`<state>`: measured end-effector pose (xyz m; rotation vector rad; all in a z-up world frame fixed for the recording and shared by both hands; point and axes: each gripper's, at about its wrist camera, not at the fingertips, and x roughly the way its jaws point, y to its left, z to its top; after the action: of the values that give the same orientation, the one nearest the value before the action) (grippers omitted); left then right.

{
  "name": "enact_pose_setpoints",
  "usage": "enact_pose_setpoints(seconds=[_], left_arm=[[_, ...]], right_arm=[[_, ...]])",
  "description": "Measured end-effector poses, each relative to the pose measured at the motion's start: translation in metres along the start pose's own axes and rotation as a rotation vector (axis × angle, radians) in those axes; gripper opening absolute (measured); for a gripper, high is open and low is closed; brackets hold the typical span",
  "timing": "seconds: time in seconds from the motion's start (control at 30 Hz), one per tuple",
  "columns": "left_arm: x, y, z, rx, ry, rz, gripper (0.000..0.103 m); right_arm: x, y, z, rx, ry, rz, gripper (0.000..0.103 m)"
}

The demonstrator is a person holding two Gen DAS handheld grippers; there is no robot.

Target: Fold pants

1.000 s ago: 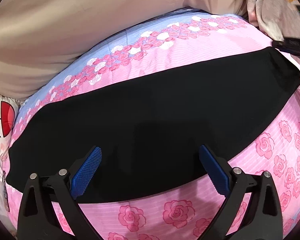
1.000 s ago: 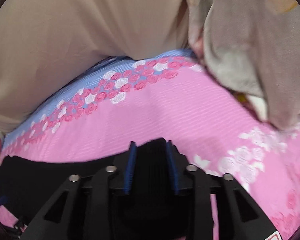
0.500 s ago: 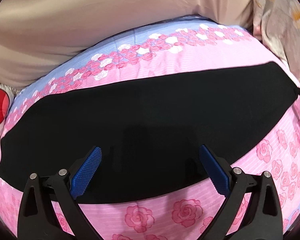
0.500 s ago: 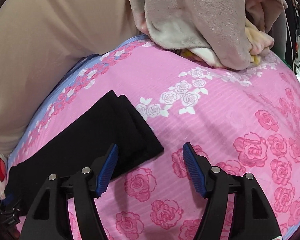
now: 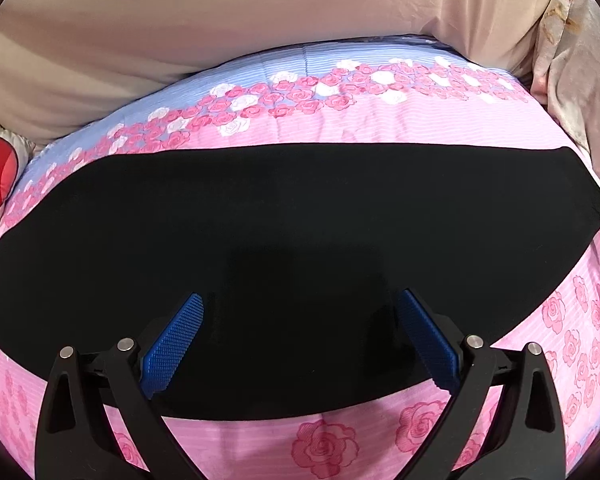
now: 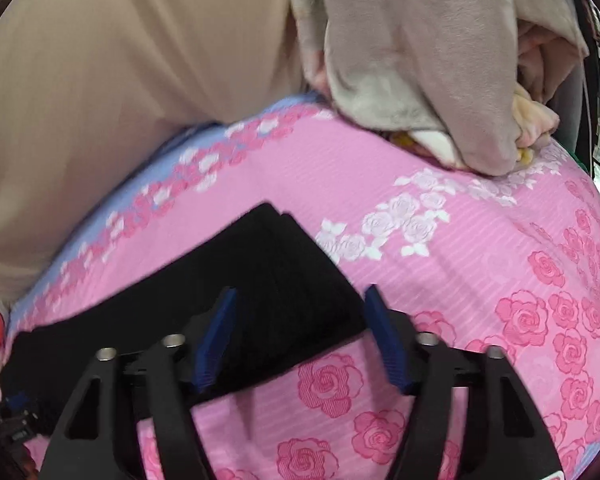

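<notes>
The black pants [image 5: 292, 224] lie flat as one long band across the pink rose-print bedsheet [image 5: 380, 124]. My left gripper [image 5: 300, 336] is open and empty, its blue pads over the band's near edge around the middle. In the right wrist view the pants' right end [image 6: 276, 264] shows its layered edges. My right gripper [image 6: 300, 332] is open, its jaws astride the near corner of that end, not closed on it.
A beige sheet [image 5: 220, 32] rises behind the bed. A grey plush blanket heap [image 6: 440, 60] sits at the back right. A white cushion with a red mark [image 5: 0, 176] lies at the left edge. The other gripper [image 6: 12, 420] shows at the far left.
My right gripper let go of the pants' end and opened, then shifted back over that end. My left gripper stayed open while its view drifted slightly, bringing the whole band into frame.
</notes>
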<state>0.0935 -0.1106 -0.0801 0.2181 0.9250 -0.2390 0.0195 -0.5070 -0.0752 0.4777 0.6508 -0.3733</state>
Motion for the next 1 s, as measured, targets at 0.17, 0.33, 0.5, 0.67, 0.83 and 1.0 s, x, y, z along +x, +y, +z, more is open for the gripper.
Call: enact_pose_setpoints(seconds=[0.17, 0.33, 0.5, 0.67, 0.83, 1.0], left_arm=[[0.004, -0.002, -0.003, 0.014, 0.013, -0.015, 0.096], [-0.005, -0.005, 0.002, 0.028, -0.012, -0.017, 0.096], [-0.007, -0.014, 0.004, 0.048, -0.032, -0.021, 0.096], [-0.001, -0.021, -0.001, 0.07, -0.001, -0.022, 0.096], [-0.003, -0.019, -0.003, 0.068, -0.003, -0.033, 0.096], [-0.004, -0.018, -0.007, 0.062, -0.001, -0.026, 0.096]], right_arm=[[0.009, 0.0, 0.002, 0.019, 0.02, 0.028, 0.013], [-0.042, 0.017, 0.023, -0.036, -0.129, 0.03, 0.011], [0.014, -0.019, 0.005, -0.007, 0.044, -0.027, 0.012], [-0.016, -0.02, 0.016, -0.003, -0.04, -0.079, 0.034], [-0.024, -0.006, 0.036, -0.02, -0.05, 0.014, 0.035], [0.033, 0.049, 0.06, -0.252, 0.022, -0.065, 0.085]])
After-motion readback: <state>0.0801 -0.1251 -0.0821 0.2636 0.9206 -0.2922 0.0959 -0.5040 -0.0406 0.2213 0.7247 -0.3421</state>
